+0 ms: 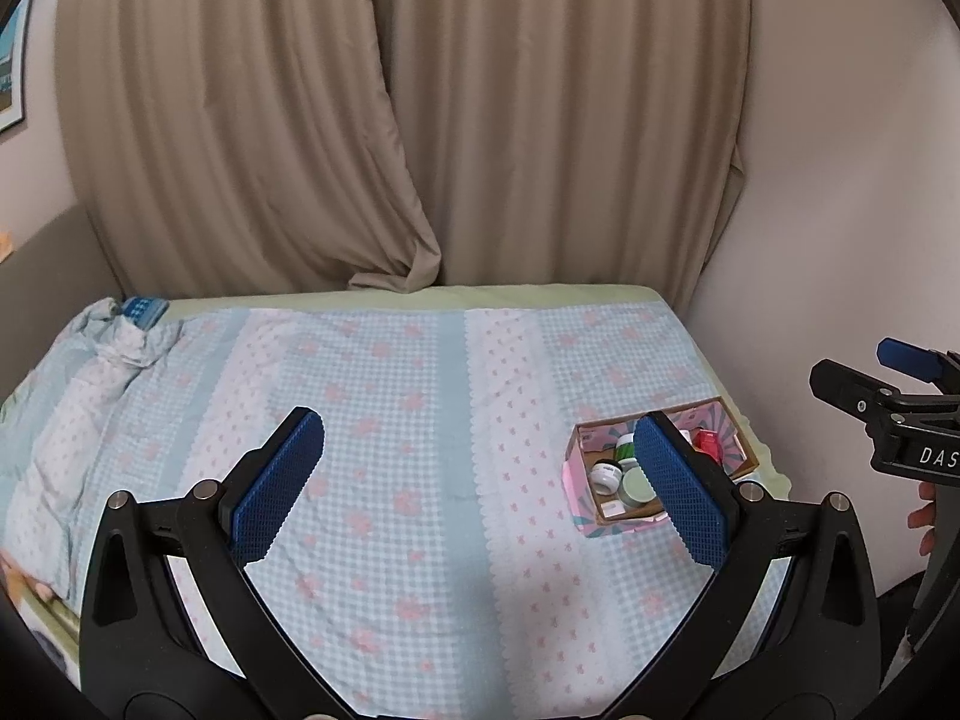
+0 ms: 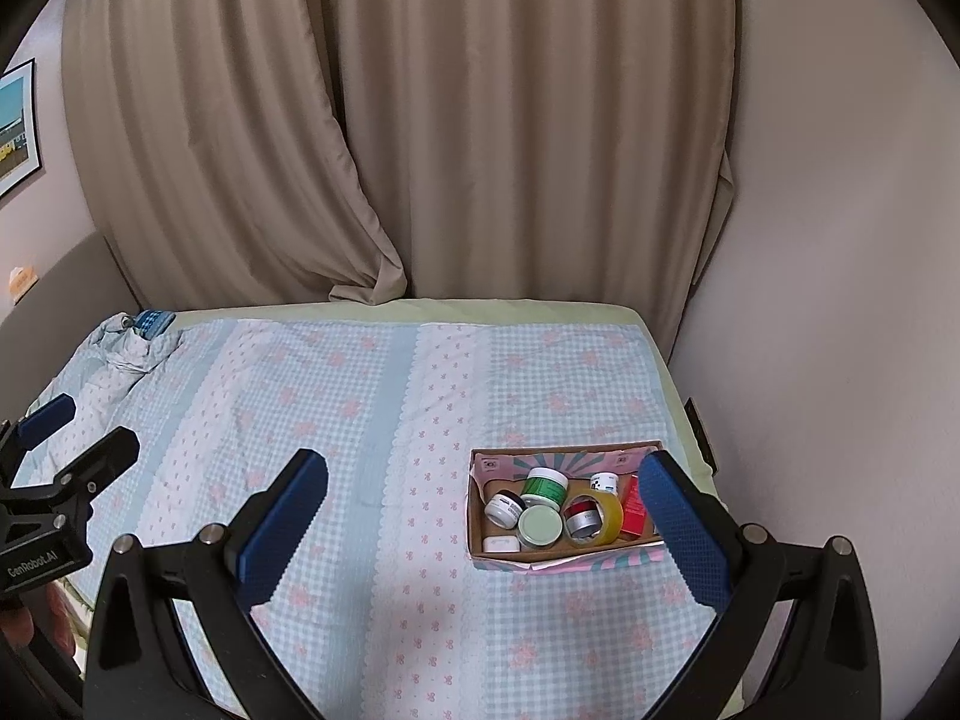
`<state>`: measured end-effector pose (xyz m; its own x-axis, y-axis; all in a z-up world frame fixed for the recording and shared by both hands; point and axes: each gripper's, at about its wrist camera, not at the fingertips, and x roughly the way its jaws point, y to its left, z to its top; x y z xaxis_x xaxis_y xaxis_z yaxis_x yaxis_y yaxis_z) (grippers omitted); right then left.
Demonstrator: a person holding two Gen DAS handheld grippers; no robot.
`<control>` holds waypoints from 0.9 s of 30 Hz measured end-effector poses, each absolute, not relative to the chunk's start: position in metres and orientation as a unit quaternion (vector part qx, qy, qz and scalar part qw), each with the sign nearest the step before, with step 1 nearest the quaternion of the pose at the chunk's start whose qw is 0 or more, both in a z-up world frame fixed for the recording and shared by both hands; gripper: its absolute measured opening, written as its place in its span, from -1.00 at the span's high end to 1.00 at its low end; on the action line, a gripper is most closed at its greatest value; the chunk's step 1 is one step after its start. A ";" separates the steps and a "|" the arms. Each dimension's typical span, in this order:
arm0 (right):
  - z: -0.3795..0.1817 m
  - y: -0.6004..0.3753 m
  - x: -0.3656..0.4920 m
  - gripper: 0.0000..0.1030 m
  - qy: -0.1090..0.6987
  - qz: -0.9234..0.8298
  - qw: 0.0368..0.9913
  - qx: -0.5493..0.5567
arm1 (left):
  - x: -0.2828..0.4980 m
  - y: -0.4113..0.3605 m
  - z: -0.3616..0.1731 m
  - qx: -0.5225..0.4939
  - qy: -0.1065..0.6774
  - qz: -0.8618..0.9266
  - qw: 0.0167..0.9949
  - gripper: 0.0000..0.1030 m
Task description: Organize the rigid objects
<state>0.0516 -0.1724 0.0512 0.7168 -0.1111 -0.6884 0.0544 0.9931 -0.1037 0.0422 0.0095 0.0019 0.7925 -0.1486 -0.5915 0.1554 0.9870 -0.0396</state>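
A shallow cardboard box with a pink and teal outside sits on the bed at the right. It holds several small jars, a green-labelled jar, a pale-lidded jar, a yellow tape roll and a red carton. My right gripper is open and empty, held above the bed just short of the box. My left gripper is open and empty over the middle of the bed, left of the box. Its right finger hides part of the box.
The bed wears a blue checked cover with pink flowers. A bunched cover corner and a small blue packet lie at the far left. Beige curtains hang behind; a wall runs along the right.
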 end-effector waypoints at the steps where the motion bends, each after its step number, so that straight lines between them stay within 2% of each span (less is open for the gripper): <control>1: 0.051 -0.173 0.052 -1.00 0.374 -0.045 0.926 -0.038 | 0.043 0.009 0.002 0.007 0.312 -0.080 0.947 -1.00; 27: 0.050 -0.173 0.055 -1.00 0.369 -0.053 0.927 -0.041 | 0.048 0.016 -0.002 -0.002 0.315 -0.093 0.945 -1.00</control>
